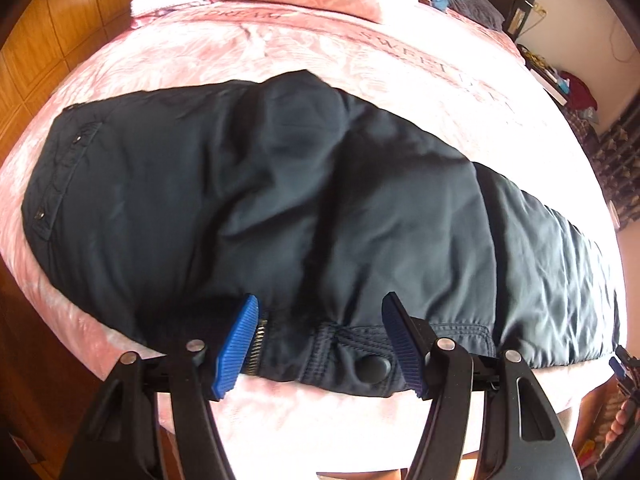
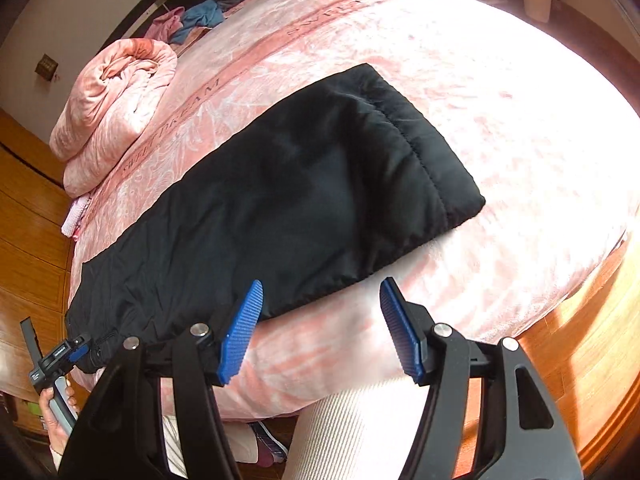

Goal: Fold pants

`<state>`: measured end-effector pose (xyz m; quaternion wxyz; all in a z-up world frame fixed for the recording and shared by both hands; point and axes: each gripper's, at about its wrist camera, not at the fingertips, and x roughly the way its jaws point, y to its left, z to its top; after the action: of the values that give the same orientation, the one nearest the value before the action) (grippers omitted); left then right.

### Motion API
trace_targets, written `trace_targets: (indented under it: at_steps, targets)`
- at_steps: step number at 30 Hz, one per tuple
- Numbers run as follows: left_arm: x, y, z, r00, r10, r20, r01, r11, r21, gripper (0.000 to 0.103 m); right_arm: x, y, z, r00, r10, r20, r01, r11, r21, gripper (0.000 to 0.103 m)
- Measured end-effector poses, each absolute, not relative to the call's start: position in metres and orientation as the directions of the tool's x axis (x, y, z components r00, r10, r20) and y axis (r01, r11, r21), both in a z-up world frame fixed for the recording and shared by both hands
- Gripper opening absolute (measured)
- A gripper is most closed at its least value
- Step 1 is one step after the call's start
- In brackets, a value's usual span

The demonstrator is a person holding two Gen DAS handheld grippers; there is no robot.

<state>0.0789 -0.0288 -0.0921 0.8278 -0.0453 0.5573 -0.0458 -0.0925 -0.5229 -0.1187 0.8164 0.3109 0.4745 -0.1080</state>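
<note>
Dark navy padded pants lie flat across the pink bed, legs stacked one on the other. In the left wrist view the waistband with its snap button and zipper lies at the near edge. My left gripper is open, its blue pads either side of the waistband, just above it. In the right wrist view the pants end in the stitched leg cuffs. My right gripper is open and empty, hovering at the near edge of the lower leg.
The pink bedspread covers the whole bed. A rolled pink duvet lies at the head. Loose clothes sit by the headboard. Wooden floor surrounds the bed. The person's leg stands close below.
</note>
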Motion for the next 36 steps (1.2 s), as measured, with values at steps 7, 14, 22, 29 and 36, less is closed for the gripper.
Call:
trace_targets:
  at_steps: [7, 14, 22, 29, 36]
  targets:
    - [0.096, -0.084, -0.108, 0.353, -0.107, -0.929, 0.152, 0.987, -0.056, 0.065, -0.092, -0.547, -0.142, 0.542, 0.138, -0.829, 0.514, 0.726, 0.457, 0.063]
    - [0.094, -0.095, -0.119, 0.344, -0.068, -0.937, 0.154, 0.988, -0.016, 0.068, -0.067, -0.547, -0.149, 0.501, 0.098, -0.86, 0.504, 0.775, 0.382, 0.069]
    - [0.076, -0.134, -0.12, 0.303, -0.162, -0.939, 0.201, 0.974, -0.103, 0.067, -0.047, -0.524, -0.148, 0.445, 0.011, -0.895, 0.477, 0.843, 0.247, 0.079]
    - [0.075, -0.135, -0.131, 0.293, -0.16, -0.943, 0.2, 0.974, -0.103, 0.069, -0.058, -0.556, -0.142, 0.554, 0.114, -0.824, 0.501, 0.745, 0.44, 0.019]
    - [0.084, -0.13, -0.135, 0.301, -0.156, -0.941, 0.201, 0.975, -0.098, 0.069, -0.059, -0.546, -0.071, 0.71, 0.155, -0.687, 0.369, 0.749, 0.55, 0.009]
